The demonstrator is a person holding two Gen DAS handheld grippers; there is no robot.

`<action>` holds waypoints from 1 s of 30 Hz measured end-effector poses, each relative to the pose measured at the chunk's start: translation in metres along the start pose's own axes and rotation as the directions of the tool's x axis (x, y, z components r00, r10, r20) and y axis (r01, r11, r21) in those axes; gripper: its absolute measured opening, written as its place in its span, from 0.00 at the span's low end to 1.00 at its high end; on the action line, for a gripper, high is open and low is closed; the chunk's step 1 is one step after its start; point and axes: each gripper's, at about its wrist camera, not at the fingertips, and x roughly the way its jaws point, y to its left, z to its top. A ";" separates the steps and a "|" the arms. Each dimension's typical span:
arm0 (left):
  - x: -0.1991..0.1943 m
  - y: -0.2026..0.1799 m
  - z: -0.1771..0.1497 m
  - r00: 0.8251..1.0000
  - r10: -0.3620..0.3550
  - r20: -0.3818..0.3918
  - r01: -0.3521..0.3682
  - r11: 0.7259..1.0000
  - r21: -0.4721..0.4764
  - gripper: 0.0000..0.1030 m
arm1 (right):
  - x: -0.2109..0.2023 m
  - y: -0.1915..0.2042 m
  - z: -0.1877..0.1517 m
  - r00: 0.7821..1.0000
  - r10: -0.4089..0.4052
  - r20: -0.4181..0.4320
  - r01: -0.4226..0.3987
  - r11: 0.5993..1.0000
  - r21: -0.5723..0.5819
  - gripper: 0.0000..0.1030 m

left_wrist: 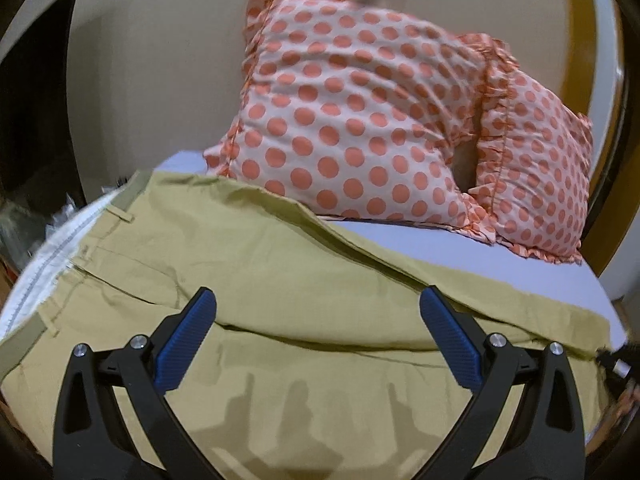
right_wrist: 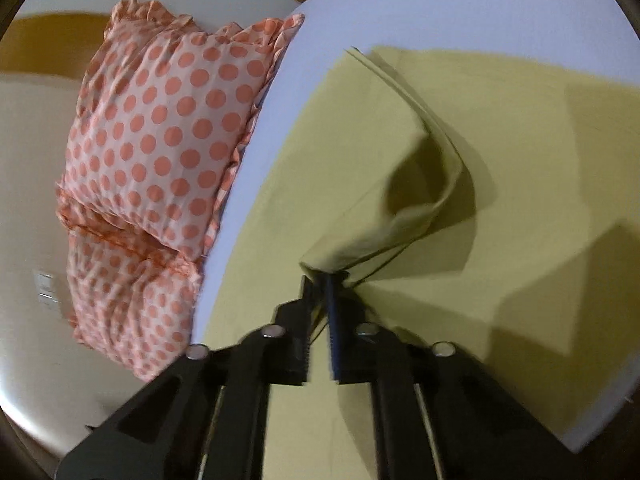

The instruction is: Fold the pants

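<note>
Khaki pants [left_wrist: 280, 272] lie spread on a bed with a pale lilac sheet [left_wrist: 480, 248]. Their waistband with white lining [left_wrist: 60, 252] is at the left in the left wrist view. My left gripper [left_wrist: 318, 300] is open and empty, hovering just above the cloth near the seat. In the right wrist view my right gripper [right_wrist: 320, 280] is shut on a pinched edge of the pants [right_wrist: 400, 208] and holds it lifted, so the cloth hangs in a fold above the flat layer [right_wrist: 540, 160].
Two pink pillows with orange dots [left_wrist: 360, 112] lean against the wall at the head of the bed; they also show in the right wrist view [right_wrist: 160, 140]. The sheet [right_wrist: 460, 12] lies beyond the pants. A wooden headboard [left_wrist: 576, 32] rises at the right.
</note>
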 end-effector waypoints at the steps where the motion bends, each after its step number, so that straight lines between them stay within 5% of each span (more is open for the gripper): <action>1: 0.008 0.005 0.005 1.000 -0.006 -0.022 0.006 1.000 -0.019 0.98 | -0.003 -0.003 0.000 0.999 0.040 0.012 -0.040 0.999 0.006 0.03; 8: 0.085 0.018 0.050 0.987 0.005 -0.163 -0.019 0.996 -0.085 0.88 | -0.041 0.016 0.002 0.977 0.175 0.120 -0.162 0.980 -0.116 0.02; 12: 0.137 0.032 0.055 0.954 0.030 -0.299 -0.087 0.980 -0.179 0.74 | -0.040 0.019 0.005 0.976 0.183 0.120 -0.169 0.978 -0.118 0.02; 15: 0.159 0.045 0.055 0.947 0.028 -0.321 -0.106 0.968 -0.227 0.47 | -0.040 0.020 0.004 0.975 0.181 0.126 -0.166 0.978 -0.125 0.02; 16: 0.165 0.051 0.055 0.947 0.018 -0.320 -0.105 0.961 -0.256 0.21 | -0.039 0.021 0.006 0.975 0.180 0.129 -0.164 0.978 -0.132 0.02; 17: 0.168 0.056 0.053 0.949 -0.004 -0.317 -0.091 0.954 -0.286 0.07 | -0.039 0.021 0.006 0.975 0.183 0.130 -0.165 0.977 -0.136 0.02; 18: 0.165 0.060 0.051 0.952 -0.025 -0.304 -0.076 0.946 -0.316 0.06 | -0.039 0.022 0.006 0.973 0.190 0.130 -0.171 0.975 -0.141 0.02; 23: 0.064 0.059 0.036 0.993 -0.038 -0.111 0.009 0.968 -0.250 0.04 | -0.056 0.029 0.006 0.964 0.209 0.164 -0.179 0.967 -0.182 0.02; 26: -0.019 0.064 0.001 0.998 -0.058 -0.012 0.054 0.976 -0.210 0.04 | -0.079 0.024 0.004 0.958 0.217 0.189 -0.180 0.964 -0.197 0.02; 30: -0.079 0.074 -0.062 1.000 -0.023 -0.021 0.018 0.980 -0.198 0.05 | -0.101 0.012 -0.006 0.962 0.191 0.195 -0.146 0.964 -0.221 0.02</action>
